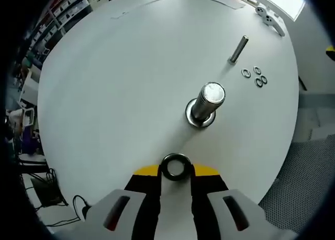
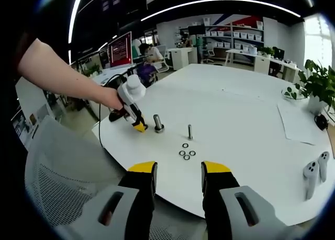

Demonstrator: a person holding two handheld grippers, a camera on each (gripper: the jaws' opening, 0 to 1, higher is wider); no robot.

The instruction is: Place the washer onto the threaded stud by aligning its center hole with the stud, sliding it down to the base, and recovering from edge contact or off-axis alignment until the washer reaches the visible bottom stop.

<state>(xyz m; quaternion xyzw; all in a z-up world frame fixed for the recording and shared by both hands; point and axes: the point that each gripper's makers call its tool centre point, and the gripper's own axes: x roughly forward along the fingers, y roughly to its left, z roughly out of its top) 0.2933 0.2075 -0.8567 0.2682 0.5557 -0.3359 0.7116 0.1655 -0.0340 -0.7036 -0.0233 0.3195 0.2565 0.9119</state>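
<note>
Round white table (image 2: pixel 235 109) in an open office – shelves and desks at 12 o'clock, potted plant (image 2: pixel 314 86) at 3. Left gripper (image 1: pixel 176 169) clamped on washer (image 1: pixel 176 167), just short of threaded stud (image 1: pixel 207 101); right gripper (image 2: pixel 178 172) spread apart – four spare washers (image 2: pixel 186 152) beyond.

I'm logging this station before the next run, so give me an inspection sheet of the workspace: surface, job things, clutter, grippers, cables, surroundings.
Surface: round white table, bare around the work.
Job's things: dark washer held between the left gripper's jaws, short of the large threaded stud, which stands upright with a ring at its base.
Clutter: thinner stud; four loose washers beside it; two white controllers; paper sheet.
Grippers: left gripper shut on the washer; right gripper open, held back off the table edge.
Cables: black cables on the floor beyond the table edge.
Surroundings: mesh chair, potted plant, office shelving.
</note>
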